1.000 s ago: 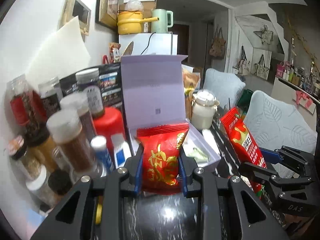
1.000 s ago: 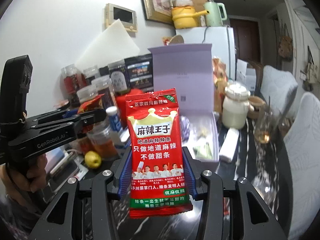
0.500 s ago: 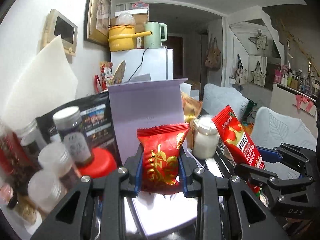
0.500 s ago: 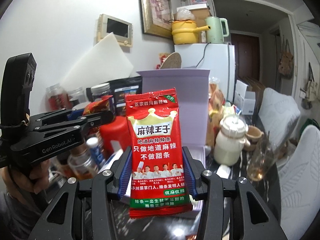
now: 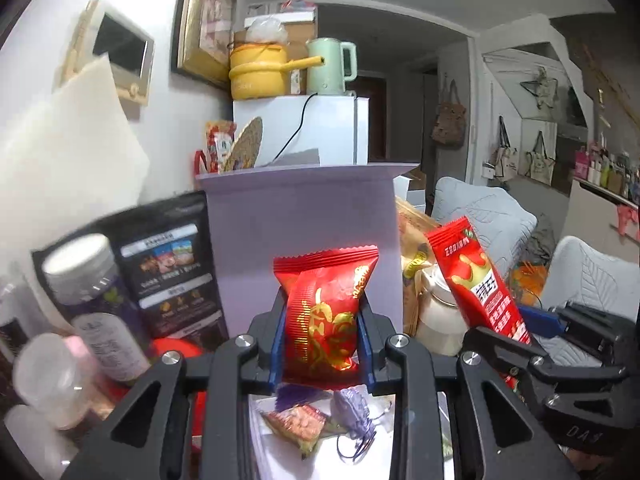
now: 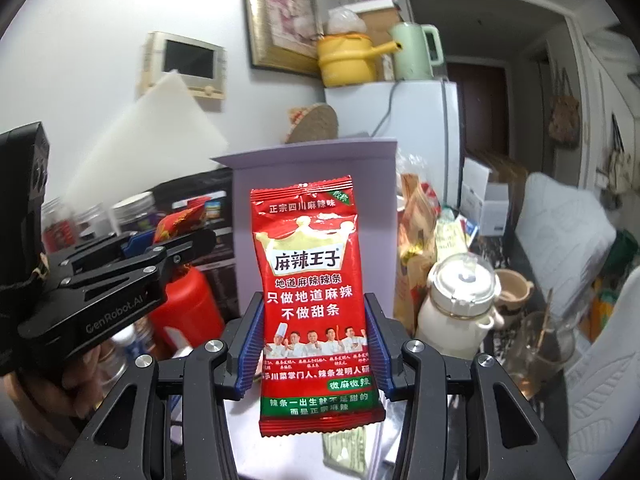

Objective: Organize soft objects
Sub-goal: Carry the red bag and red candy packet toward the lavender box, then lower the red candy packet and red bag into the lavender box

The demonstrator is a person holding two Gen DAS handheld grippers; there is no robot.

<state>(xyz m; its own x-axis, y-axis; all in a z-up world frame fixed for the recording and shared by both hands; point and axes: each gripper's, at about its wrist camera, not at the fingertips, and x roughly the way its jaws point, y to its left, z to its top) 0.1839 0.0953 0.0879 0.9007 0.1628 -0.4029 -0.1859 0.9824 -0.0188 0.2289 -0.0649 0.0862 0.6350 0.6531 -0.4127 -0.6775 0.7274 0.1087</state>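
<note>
A: Well, both packets could miss. The left tongs (image 5: pixel 320 336) are clamped on a puffy red foil snack pouch with gold print (image 5: pixel 326 308), the right tongs (image 6: pixel 316 344) on a flat red plastic spicy-strip packet with white lettering (image 6: pixel 314 280), and both hang above the open lilac cardboard box (image 5: pixel 300 240). Let go too near the raised lid and a slippery packet may bounce off it onto the desk

B: And the clutter?

A: Tight. A white-capped clear plastic jar (image 5: pixel 92 304) stands left of the box and a cream ceramic lidded pot (image 6: pixel 460 312) right of it; a wide swing could knock either over

B: What does each camera add?

A: Only the left wrist view shows the box floor, with a small orange sachet (image 5: pixel 300 426) and a lilac tasselled pouch (image 5: pixel 352 412) already lying there. Only the right wrist view shows the person's hand (image 6: pixel 76 376) under the left tool, and the flat packet's full front
</note>
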